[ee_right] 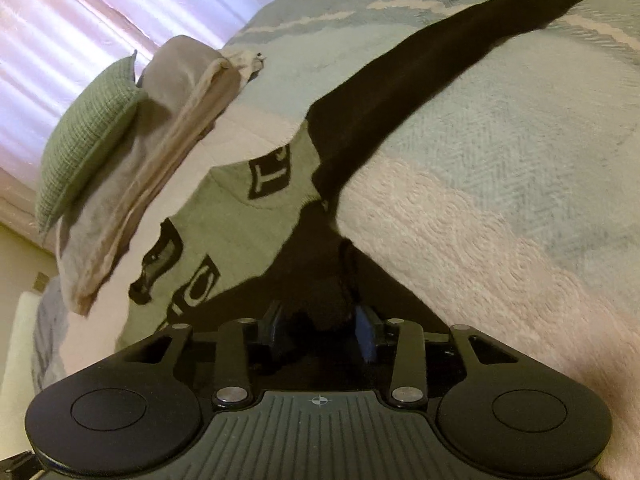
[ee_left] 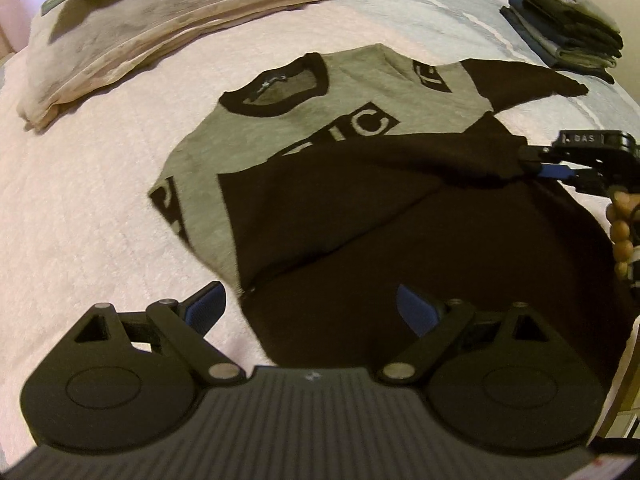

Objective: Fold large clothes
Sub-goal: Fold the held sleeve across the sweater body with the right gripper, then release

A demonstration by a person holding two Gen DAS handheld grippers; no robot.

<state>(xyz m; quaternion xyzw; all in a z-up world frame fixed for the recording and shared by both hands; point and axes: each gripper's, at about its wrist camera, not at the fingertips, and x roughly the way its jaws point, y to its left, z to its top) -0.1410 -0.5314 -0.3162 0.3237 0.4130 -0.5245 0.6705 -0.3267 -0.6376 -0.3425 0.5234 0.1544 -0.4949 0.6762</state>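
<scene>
A grey and black sweater (ee_left: 280, 148) with white letters lies spread on the bed, neck toward the far side. Its black lower part is folded up over the grey chest. My left gripper (ee_left: 310, 306) is open just above the sweater's near left edge, holding nothing. My right gripper (ee_left: 532, 164) appears at the right of the left wrist view, shut on a bunch of the black fabric. In the right wrist view the right gripper (ee_right: 324, 330) pinches that black fabric (ee_right: 320, 280), and one black sleeve (ee_right: 440, 68) stretches away over the blanket.
A pink and pale blue blanket (ee_left: 80, 200) covers the bed. Folded beige cloth (ee_left: 140, 36) with a green cushion (ee_right: 84, 132) on top lies at the far left. A stack of folded dark clothes (ee_left: 568, 28) sits at the far right. A hand (ee_left: 622, 236) holds the right gripper.
</scene>
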